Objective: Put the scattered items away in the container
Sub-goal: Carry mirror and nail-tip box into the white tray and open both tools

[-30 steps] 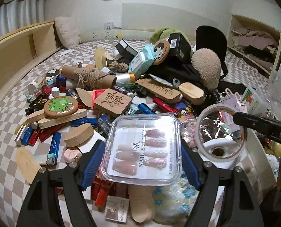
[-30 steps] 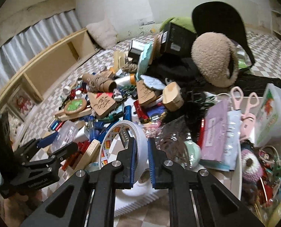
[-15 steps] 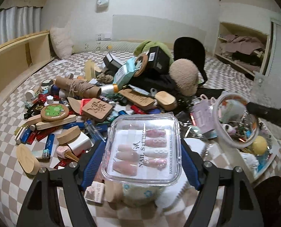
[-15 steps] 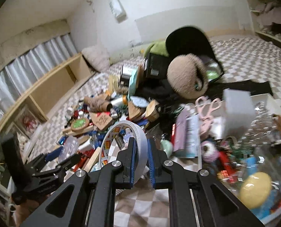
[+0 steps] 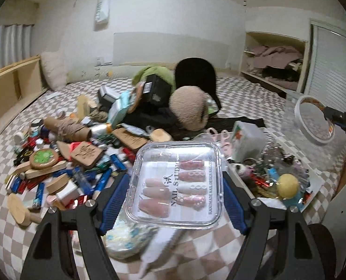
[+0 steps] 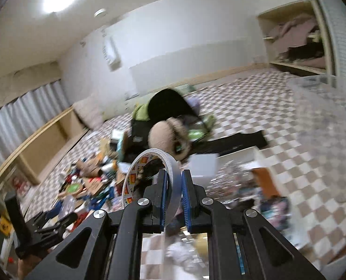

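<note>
My left gripper point(image 5: 174, 198) is shut on a clear plastic box of press-on nails point(image 5: 175, 184), held flat above the checkered bed. To its right lies a white tray point(image 5: 316, 183) packed with small items, among them a yellow ball point(image 5: 288, 185). My right gripper point(image 6: 174, 198) is shut on a white tape roll point(image 6: 149, 175), raised and tilted upward. In the left wrist view the tape roll point(image 5: 313, 121) hangs at the far right in front of a clear plastic bin point(image 5: 299, 144). The right wrist view is blurred; the white tray point(image 6: 240, 154) shows beyond the roll.
A heap of scattered items point(image 5: 79, 151) covers the bed on the left: lighters, wooden pieces, a cardboard tube. A beige plush ball point(image 5: 189, 109) and a black bag point(image 5: 196, 77) sit behind. Wooden shelving point(image 5: 7, 86) lines the left side. The left gripper point(image 6: 44, 228) shows low left.
Both grippers have lifted and swung right, away from the heap. The right gripper rose and tilted up with the tape roll, reaching the clear bin. The nail box stays gripped.
</note>
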